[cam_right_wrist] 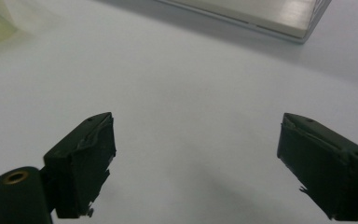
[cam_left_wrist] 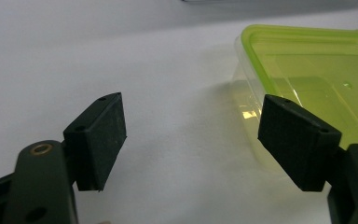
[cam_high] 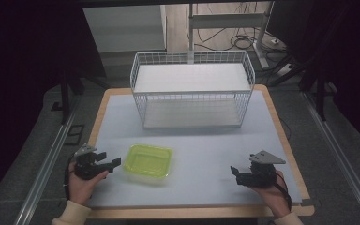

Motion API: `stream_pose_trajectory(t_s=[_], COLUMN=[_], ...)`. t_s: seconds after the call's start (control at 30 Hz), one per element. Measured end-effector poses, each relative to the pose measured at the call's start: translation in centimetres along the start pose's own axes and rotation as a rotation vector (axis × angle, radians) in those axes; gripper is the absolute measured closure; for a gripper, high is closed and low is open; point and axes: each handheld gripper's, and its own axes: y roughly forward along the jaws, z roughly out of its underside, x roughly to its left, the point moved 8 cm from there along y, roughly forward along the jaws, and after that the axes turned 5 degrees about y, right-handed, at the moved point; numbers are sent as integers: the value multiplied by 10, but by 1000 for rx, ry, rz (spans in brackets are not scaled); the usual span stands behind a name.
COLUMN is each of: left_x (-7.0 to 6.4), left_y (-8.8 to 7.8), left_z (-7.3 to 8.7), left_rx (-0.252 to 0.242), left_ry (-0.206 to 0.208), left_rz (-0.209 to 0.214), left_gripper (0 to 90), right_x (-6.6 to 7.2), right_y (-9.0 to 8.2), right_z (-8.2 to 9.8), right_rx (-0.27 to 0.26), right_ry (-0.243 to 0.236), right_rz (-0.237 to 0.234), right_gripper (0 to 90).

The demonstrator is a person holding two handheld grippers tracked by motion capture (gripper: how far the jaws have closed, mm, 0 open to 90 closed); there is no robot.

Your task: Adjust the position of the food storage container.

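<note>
Two tools rest low over the pale bench (cam_high: 201, 145), one near each front corner, well apart. The left tool (cam_high: 108, 161) is released, jaws spread with nothing between them; it sits just beside the left edge of a green lidded container (cam_high: 148, 161), and in the left gripper view one pad (cam_left_wrist: 298, 140) overlaps the container's near corner, though I cannot tell whether it touches. The right tool (cam_high: 236, 174) is also released, jaws wide over bare surface. A white wire basket (cam_high: 192, 89) stands at the bench's far edge. Between basket and container lies open bench, and more between container and right tool.
</note>
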Motion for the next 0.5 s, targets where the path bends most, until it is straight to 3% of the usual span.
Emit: stream_pose_trajectory(t_s=[0.2,0.5], left_x=[2,2], left_y=[-1,-2], left_z=[0,0], left_rx=[-3,-6], left_ry=[-5,-6], left_rz=[-3,5], left_gripper=[235,235], right_x=[-2,-8], right_y=[3,-1], right_z=[2,2], right_rx=[23,23], right_ry=[1,-1], right_rz=[-35,-23], right_gripper=[157,170])
